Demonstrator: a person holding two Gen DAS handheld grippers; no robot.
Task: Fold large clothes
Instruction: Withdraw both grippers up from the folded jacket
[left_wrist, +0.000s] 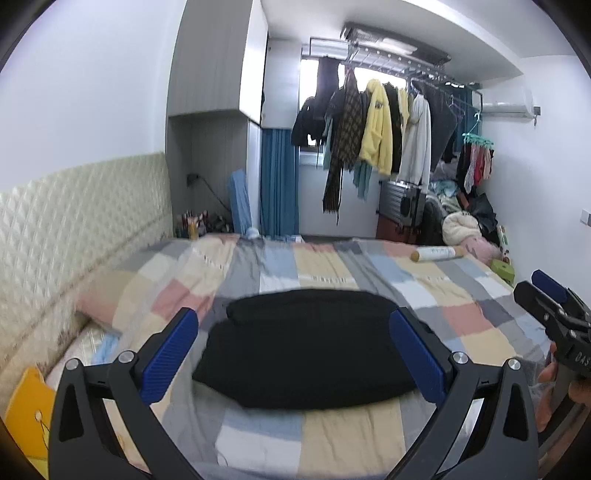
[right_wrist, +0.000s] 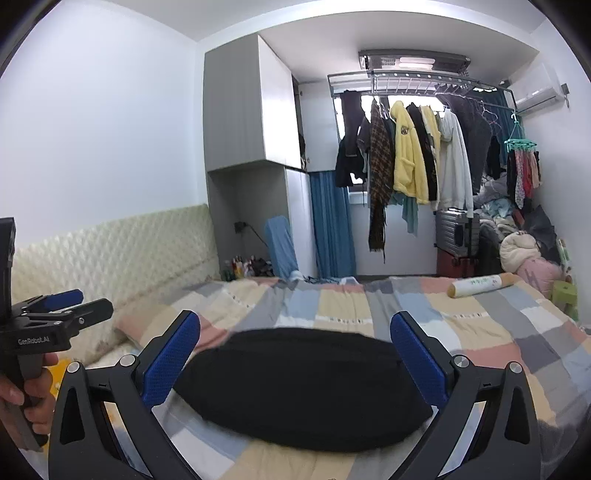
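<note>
Patchwork bedding in pink, grey, blue and cream covers the bed (left_wrist: 325, 266), with a padded headboard (left_wrist: 85, 206) along one side and a rail of hanging clothes (right_wrist: 417, 155) by the window at the far end. On the bed, close in front of both cameras, lies the black garment (left_wrist: 306, 350), already gathered into a compact, rounded bundle with one layer lapped over another at its far edge.

Both tools hang above it and touch nothing. The left claw (left_wrist: 295, 354) is spread wide with the bundle showing between its blue pads, and the right claw (right_wrist: 295, 362) is spread just as wide, likewise empty.

Judging from this, the fold looks nearly or wholly done, so the main danger is undoing it. A claw dipping in and catching only the top layer would peel that layer back when lifted. The quilt is soft and rumpled, so a pad pushed down beside the bundle could pinch the bedding along with the cloth and drag both. Pressing on one end alone might let the thick stack slump open. A paper roll (right_wrist: 476, 286) lies well apart, out of the way.
</note>
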